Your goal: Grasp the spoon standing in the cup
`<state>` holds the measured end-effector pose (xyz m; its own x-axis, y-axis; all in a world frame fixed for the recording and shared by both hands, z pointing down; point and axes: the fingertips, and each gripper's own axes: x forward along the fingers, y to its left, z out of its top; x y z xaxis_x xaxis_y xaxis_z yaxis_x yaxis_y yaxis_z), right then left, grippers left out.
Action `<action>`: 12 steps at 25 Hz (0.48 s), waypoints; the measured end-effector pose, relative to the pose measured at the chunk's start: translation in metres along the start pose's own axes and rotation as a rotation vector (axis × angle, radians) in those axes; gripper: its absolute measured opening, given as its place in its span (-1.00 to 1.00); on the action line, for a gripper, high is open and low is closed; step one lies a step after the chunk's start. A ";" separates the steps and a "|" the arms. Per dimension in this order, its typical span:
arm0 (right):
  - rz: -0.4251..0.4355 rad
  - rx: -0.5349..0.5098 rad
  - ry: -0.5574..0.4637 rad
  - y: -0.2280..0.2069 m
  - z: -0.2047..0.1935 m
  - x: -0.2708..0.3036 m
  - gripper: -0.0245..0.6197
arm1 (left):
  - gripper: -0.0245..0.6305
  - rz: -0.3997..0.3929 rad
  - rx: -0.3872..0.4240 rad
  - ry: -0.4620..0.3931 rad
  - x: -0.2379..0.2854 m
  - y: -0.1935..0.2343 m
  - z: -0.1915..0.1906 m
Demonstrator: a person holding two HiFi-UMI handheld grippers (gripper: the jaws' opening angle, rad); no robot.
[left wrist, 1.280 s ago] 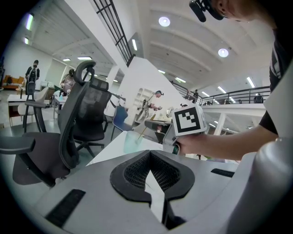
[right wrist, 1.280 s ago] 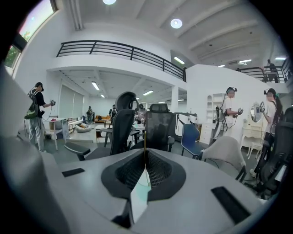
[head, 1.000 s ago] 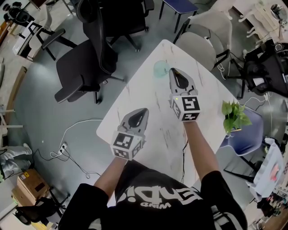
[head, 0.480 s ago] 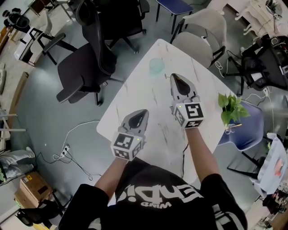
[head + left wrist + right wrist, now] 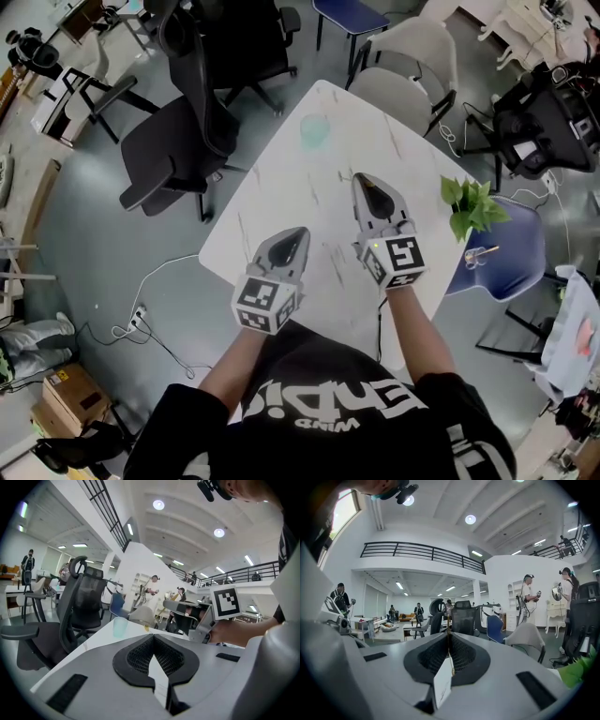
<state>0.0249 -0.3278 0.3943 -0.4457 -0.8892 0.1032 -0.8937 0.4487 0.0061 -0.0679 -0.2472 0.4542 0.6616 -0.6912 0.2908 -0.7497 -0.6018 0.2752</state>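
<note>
Seen from above: a white table (image 5: 281, 187). At left, the left gripper (image 5: 298, 234) hovers over the near edge, its jaws together on nothing. Further back stands the pale green cup (image 5: 315, 130) (too small to show its contents). To its right and well apart from it, the right gripper (image 5: 360, 180) is clamped on a thin golden strip, likely the handle of the spoon (image 5: 450, 651). It should be light, stiff and slick. A narrow handle may swivel between pads, so a hold on the flat shaft suits best. A plant (image 5: 473, 204) sits far right.
</note>
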 end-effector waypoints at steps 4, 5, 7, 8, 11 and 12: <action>-0.010 0.012 -0.003 0.004 -0.001 -0.031 -0.88 | -0.88 0.003 0.006 -0.006 -0.009 -0.014 -0.002; -0.012 0.015 -0.003 0.006 -0.001 -0.038 -0.88 | -0.88 0.004 0.007 -0.008 -0.011 -0.017 -0.002; -0.016 0.018 -0.003 0.009 -0.002 -0.054 -0.88 | -0.88 0.007 0.008 -0.012 -0.016 -0.022 -0.003; -0.018 0.020 -0.004 0.011 -0.002 -0.061 -0.88 | -0.88 0.008 0.009 -0.014 -0.019 -0.025 -0.003; -0.029 0.027 -0.007 0.015 -0.003 -0.084 -0.88 | -0.88 0.012 0.014 -0.022 -0.027 -0.030 -0.005; -0.033 0.030 -0.008 0.017 -0.003 -0.091 -0.88 | -0.88 0.013 0.017 -0.025 -0.029 -0.032 -0.004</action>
<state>0.0509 -0.2389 0.3881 -0.4160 -0.9044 0.0955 -0.9091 0.4160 -0.0206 -0.0634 -0.2063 0.4409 0.6511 -0.7089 0.2713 -0.7588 -0.5992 0.2553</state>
